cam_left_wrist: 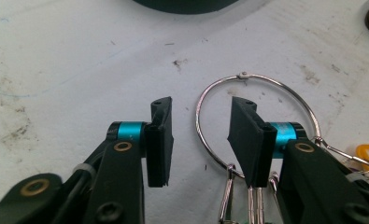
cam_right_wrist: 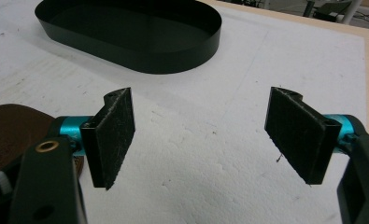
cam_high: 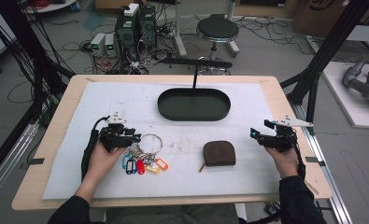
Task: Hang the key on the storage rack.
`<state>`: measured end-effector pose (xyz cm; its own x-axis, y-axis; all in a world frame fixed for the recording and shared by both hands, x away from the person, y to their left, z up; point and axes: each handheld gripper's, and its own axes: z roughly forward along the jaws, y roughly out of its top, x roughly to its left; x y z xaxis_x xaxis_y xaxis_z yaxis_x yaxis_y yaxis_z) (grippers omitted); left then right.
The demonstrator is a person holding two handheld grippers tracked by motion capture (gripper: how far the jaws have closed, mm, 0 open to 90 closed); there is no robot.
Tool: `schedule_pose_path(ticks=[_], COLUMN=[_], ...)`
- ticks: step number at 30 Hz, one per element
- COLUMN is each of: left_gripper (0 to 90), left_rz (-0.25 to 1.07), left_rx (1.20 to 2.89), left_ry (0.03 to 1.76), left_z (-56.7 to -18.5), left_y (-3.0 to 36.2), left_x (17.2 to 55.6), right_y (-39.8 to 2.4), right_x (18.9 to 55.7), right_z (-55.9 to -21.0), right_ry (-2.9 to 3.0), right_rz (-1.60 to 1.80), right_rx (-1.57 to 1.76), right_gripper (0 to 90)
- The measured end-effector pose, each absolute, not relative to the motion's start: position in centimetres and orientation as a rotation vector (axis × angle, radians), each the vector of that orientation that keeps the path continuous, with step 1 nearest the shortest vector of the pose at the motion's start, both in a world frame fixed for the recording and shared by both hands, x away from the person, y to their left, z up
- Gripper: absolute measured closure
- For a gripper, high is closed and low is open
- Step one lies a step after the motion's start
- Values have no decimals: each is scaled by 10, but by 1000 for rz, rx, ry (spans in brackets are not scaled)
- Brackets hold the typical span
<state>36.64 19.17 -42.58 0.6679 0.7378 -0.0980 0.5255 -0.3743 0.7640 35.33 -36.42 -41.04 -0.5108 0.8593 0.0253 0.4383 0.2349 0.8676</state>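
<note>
A large metal key ring with several coloured tags lies on the white mat left of centre. My left gripper is down at the ring's left side. In the left gripper view the jaws straddle the left arc of the ring, with a gap on each side of the wire, so the pads do not press on it. A brown zip pouch lies right of the keys. My right gripper hovers right of the pouch, wide open and holding nothing, with the pouch beside its left jaw.
A black oval tray sits at the back centre of the mat, and its wall shows ahead of the right gripper. A thin black post rises behind the tray. The wooden table edge surrounds the mat.
</note>
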Motion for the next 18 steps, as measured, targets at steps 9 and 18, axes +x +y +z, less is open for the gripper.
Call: schedule_pose_path(ticks=[9,18], left_gripper=[689,761], left_rz=[354,392], left_rx=[2130,2179], left_ry=[1005,1019], left_z=[-433,-438], left_y=[178,169], left_x=[370,370], right_y=[-363,-363], right_x=[353,353], right_z=[-411,-411], right_ry=[2056,2061], right_rz=[1204,1202], right_rx=[1185,1186], right_gripper=[249,250])
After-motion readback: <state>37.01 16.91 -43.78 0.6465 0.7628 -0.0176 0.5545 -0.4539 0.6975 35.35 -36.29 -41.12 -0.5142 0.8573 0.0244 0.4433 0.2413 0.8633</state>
